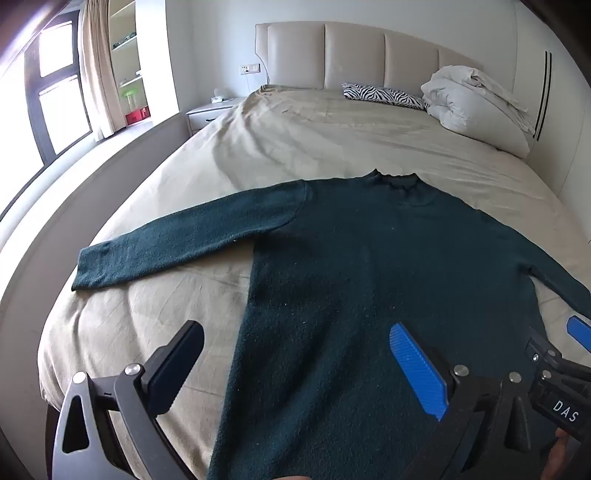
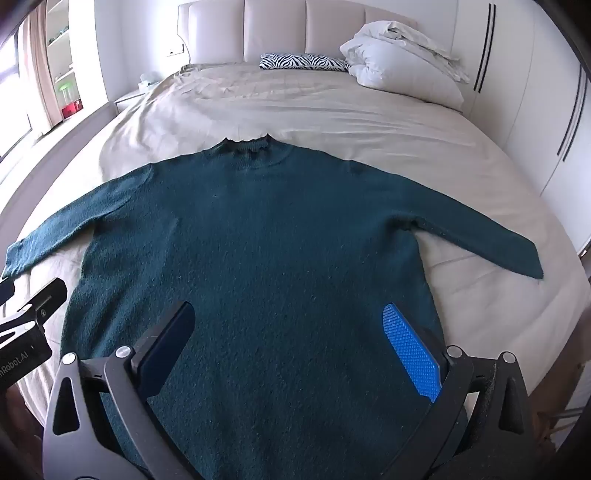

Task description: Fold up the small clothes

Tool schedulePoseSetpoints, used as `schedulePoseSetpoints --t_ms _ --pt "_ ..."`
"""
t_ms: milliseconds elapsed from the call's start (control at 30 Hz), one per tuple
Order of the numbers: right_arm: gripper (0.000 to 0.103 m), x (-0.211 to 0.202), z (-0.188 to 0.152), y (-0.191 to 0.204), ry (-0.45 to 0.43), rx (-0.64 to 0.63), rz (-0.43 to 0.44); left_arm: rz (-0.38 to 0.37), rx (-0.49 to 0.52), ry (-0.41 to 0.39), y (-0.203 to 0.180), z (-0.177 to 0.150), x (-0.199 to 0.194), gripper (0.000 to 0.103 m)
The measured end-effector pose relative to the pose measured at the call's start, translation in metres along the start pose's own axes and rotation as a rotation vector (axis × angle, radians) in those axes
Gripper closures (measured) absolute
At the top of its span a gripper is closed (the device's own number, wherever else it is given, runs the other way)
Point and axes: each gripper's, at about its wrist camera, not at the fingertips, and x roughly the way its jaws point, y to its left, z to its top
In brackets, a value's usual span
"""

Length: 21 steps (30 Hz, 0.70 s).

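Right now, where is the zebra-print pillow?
In both wrist views the zebra-print pillow lies at the far end of the bed against the headboard, just left of the white bedding pile and beyond the green sweater.

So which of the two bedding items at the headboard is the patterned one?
The flat zebra-striped pillow, lying near the middle of the headboard. The white bundle beside it, toward the right wall, is plain and piled much higher.

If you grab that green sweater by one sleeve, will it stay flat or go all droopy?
Probably droopy: the green sweater is soft knit lying limp on the bed. Its sleeve would likely lift first, dragging the body. The fuzzy surface shouldn't slip much.
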Motion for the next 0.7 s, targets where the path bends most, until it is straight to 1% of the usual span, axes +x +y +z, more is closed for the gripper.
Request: schedulePoseSetpoints --t_ms 33,200,233,400,433,700 --pt "0.000 0.000 0.000 0.000 0.013 0.006 0.008 0.006 0.003 -0.003 0.000 0.000 0.000 0.000" --pt "0.000 0.000 0.001 -0.002 0.006 0.001 0.012 0.014 0.002 -0.010 0.000 0.000 -0.001 0.000" --pt "0.000 -0.001 -0.005 0.002 0.005 -0.002 0.011 0.015 0.000 -0.010 0.001 0.000 -0.001 0.000" --pt "0.000 -0.004 -0.009 -0.001 0.006 -0.003 0.009 0.019 -0.001 -0.010 0.001 0.001 0.000 0.000" --pt "0.000 0.000 -0.003 0.005 0.015 -0.014 0.004 0.019 0.000 -0.010 0.001 0.001 0.000 0.000" --pt "0.000 0.001 -0.003 0.006 0.014 -0.019 0.003 0.023 0.001 -0.011 0.002 0.001 -0.004 0.000"
